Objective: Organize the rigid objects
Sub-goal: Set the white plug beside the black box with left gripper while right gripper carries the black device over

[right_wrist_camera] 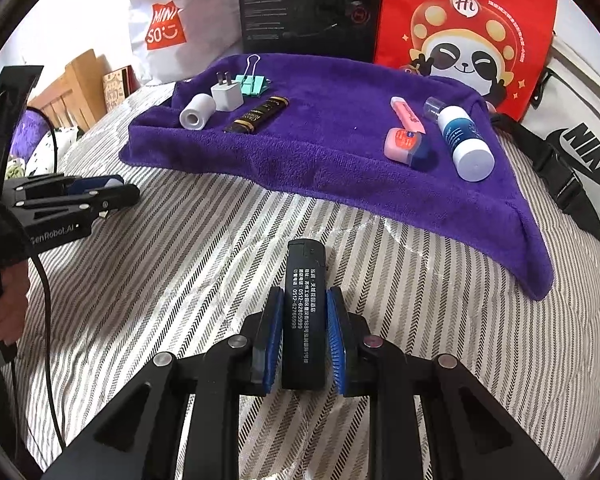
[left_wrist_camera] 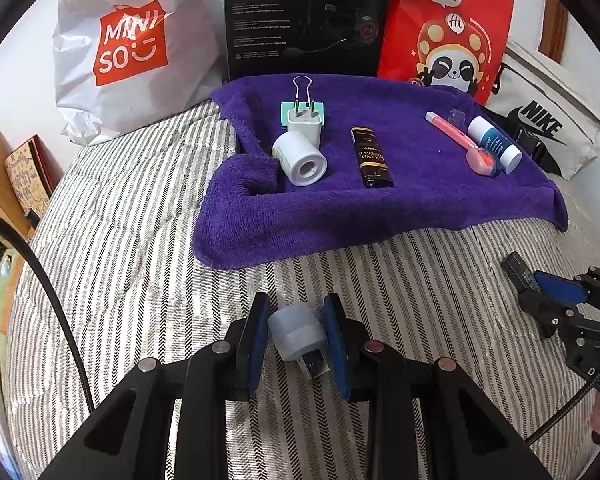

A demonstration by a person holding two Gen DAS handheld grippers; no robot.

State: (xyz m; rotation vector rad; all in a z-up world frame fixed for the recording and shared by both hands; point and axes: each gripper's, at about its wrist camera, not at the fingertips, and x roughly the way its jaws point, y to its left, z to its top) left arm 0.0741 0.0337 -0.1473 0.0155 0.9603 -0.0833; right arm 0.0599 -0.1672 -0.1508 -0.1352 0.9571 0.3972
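Note:
My left gripper (left_wrist_camera: 296,307) is shut on a small pale plug-in piece with a metal USB end (left_wrist_camera: 298,334), just above the striped bedcover (left_wrist_camera: 140,240). The right gripper (right_wrist_camera: 305,294) is shut on a black lighter with white print (right_wrist_camera: 306,264), which lies low over the cover. Behind both lies a purple towel (left_wrist_camera: 380,208). On it are a white roll (left_wrist_camera: 300,158), a white charger plug (left_wrist_camera: 305,122), a teal binder clip (left_wrist_camera: 300,108), a dark gold-lettered lighter (left_wrist_camera: 371,156), a pink highlighter (left_wrist_camera: 452,132), a pink tin (left_wrist_camera: 482,160) and a white-and-blue bottle (left_wrist_camera: 496,142).
Along the wall behind the towel stand a white Miniso bag (left_wrist_camera: 128,48), a black box (left_wrist_camera: 304,16) and a red panda bag (left_wrist_camera: 444,28). A white Nike bag (left_wrist_camera: 540,120) lies at the right. A black cable (left_wrist_camera: 48,280) arcs over the left of the bed.

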